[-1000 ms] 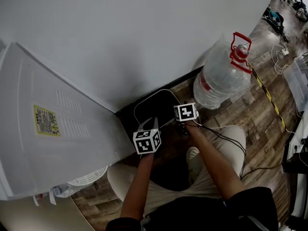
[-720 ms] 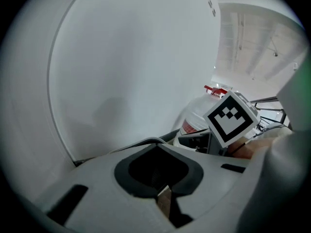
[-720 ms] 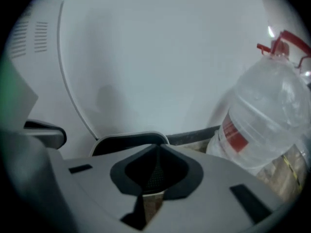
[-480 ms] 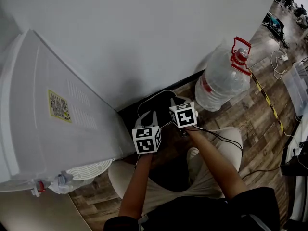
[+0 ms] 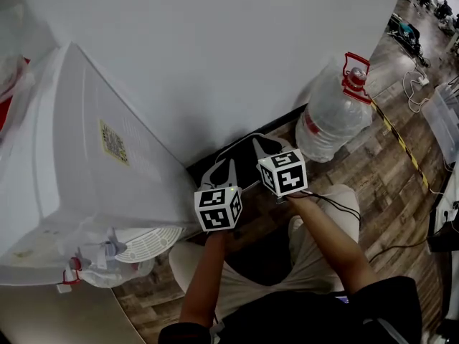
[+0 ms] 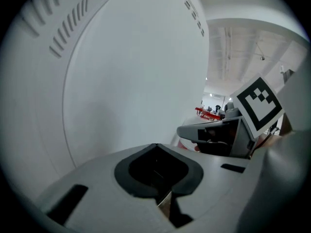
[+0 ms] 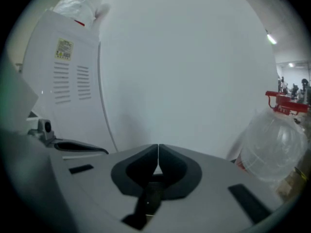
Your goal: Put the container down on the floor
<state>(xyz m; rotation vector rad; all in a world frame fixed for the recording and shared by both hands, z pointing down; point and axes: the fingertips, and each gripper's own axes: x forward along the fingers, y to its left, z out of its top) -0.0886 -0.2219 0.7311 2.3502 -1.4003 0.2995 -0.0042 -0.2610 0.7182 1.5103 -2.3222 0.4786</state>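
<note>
The container is a big clear water jug with a red carry handle. It stands upright on the wooden floor by the white wall. It shows at the right edge of the right gripper view too, as the jug. My right gripper is shut on nothing and hangs left of the jug, apart from it. My left gripper is beside it, nearer the dispenser. Its jaws also look closed and empty. In their own views the left gripper and right gripper both face the wall.
A white water dispenser fills the left, with taps and a round drip tray. A black baseboard runs along the wall. Cables trail over the person's knee. Yellow-black tape and a clear box lie at the right.
The head view has swung, so the dispenser's front and taps now show. Both grippers have risen a little, and the right one's marker cube has turned and shifted right.
</note>
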